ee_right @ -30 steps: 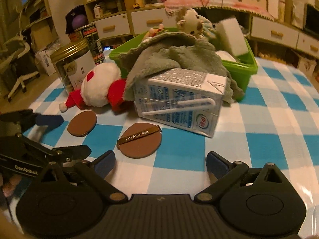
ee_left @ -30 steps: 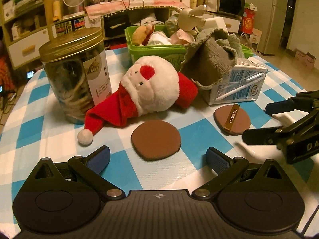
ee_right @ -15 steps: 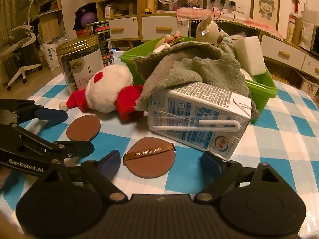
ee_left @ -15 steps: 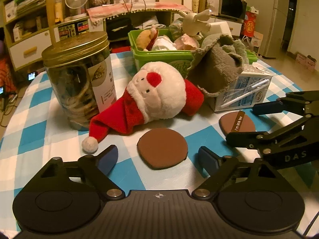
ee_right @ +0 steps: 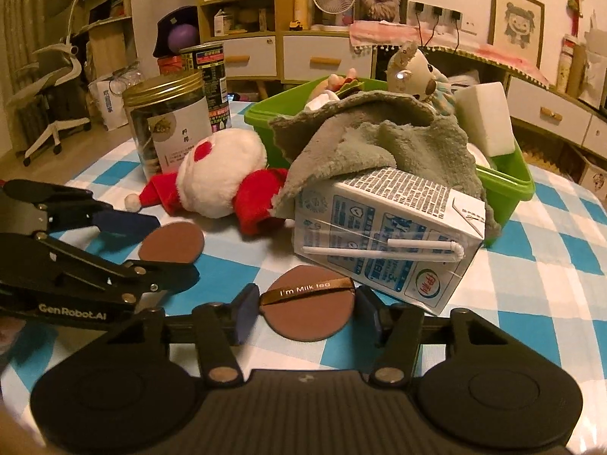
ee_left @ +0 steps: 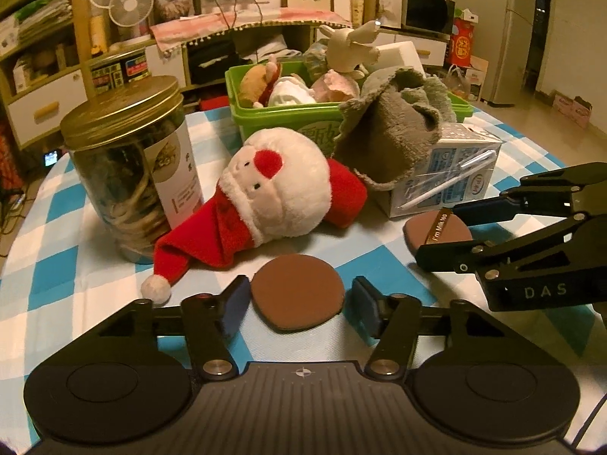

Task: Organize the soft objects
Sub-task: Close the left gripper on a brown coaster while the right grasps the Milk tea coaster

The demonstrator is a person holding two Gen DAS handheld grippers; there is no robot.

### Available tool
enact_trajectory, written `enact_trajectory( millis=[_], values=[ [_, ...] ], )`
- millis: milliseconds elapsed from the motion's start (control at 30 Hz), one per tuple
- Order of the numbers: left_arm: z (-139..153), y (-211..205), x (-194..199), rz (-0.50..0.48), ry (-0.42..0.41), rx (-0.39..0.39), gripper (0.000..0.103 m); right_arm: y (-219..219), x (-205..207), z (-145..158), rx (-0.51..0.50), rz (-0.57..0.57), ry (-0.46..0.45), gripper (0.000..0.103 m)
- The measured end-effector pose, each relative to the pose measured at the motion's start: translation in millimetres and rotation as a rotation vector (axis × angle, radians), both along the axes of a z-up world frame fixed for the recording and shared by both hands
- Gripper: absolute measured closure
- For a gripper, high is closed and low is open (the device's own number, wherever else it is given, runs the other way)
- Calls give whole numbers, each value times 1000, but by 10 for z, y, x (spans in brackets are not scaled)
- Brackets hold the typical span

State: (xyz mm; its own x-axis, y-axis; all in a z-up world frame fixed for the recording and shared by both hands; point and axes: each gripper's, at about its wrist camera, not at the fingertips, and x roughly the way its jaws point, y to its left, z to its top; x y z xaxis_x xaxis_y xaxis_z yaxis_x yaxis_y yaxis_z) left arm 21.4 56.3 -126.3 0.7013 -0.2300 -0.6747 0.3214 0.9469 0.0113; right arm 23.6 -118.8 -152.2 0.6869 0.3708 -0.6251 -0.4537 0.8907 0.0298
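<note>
My left tool straddles the plain brown pad at twelve o'clock, jaws partly open, not visibly gripping. My right tool likewise brackets the ribboned pad. Both pads lie flat on the tabletop; neither is lifted.

My matt black plastic left gripper flanks a smooth brown puff; beyond, fluffy plush Santa (fleecy red hat), glossy carton.
</note>
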Motion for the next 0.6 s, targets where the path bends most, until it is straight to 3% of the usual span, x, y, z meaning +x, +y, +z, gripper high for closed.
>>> enact_trajectory(
  millis=[600],
  values=[
    [88, -2, -26, -8, -5, -26, 51, -291, -56, 83, 71, -27, 27, 69]
  ],
)
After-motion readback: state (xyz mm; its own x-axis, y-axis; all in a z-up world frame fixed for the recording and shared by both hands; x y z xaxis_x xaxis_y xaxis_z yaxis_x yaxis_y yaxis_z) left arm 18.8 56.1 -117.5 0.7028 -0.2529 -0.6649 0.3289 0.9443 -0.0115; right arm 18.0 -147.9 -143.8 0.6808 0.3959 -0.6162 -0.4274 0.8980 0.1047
